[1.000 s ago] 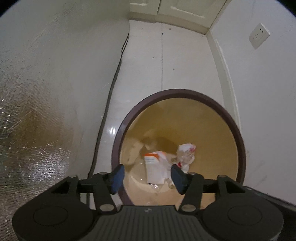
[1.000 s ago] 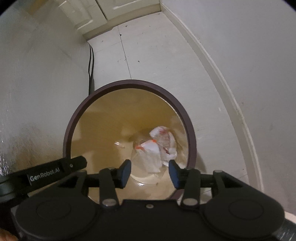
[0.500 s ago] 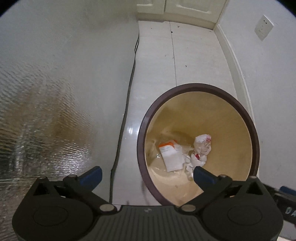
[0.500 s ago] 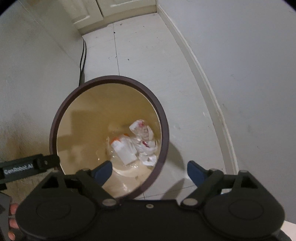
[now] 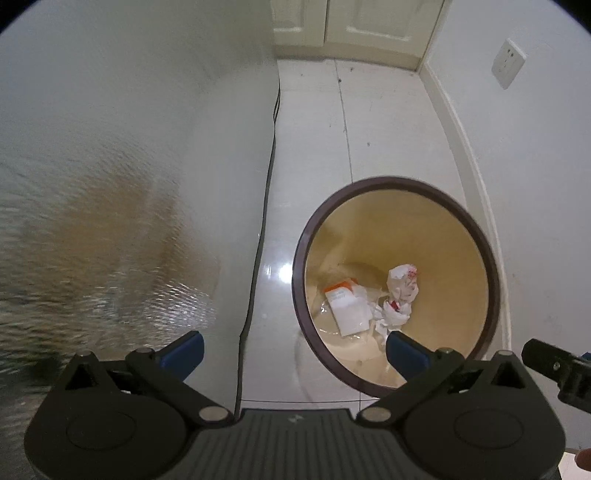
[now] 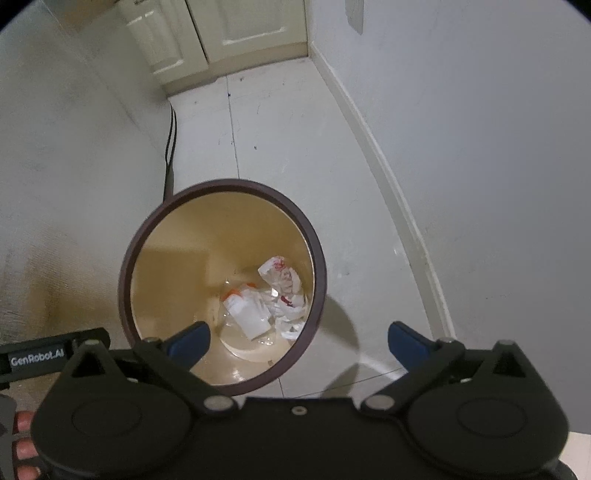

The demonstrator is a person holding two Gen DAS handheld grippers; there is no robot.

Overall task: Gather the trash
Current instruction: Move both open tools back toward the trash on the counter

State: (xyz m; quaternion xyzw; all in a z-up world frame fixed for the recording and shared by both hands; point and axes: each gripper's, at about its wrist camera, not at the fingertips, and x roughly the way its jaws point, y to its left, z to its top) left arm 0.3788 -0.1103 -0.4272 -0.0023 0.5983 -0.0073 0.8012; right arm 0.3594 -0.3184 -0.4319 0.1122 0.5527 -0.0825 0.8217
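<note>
A round bin with a dark brown rim [image 5: 301, 236] and tan inner wall stands on the white tiled floor. At its bottom lie a white carton with an orange end [image 5: 349, 306] and a crumpled white wrapper with red print [image 5: 400, 291]. My left gripper [image 5: 293, 345] hangs open and empty above the bin's left rim. In the right wrist view the same bin [image 6: 125, 280], carton [image 6: 249, 314] and wrapper [image 6: 284, 284] sit below my right gripper [image 6: 298, 336]. Its jaws are opening wide with nothing between them.
A black cable [image 5: 267, 206] runs along the base of the left wall. Cream cupboard doors [image 5: 354, 26] close the far end and a wall socket [image 5: 509, 63] sits on the right wall. A skirting board [image 6: 402, 206] lines that wall. A person's fingertips [image 6: 24, 435] show at the lower left.
Both grippers opened from a narrow gap to full width and rose away from the bin, which now looks smaller. The carton and wrapper lie at the bin's bottom throughout.
</note>
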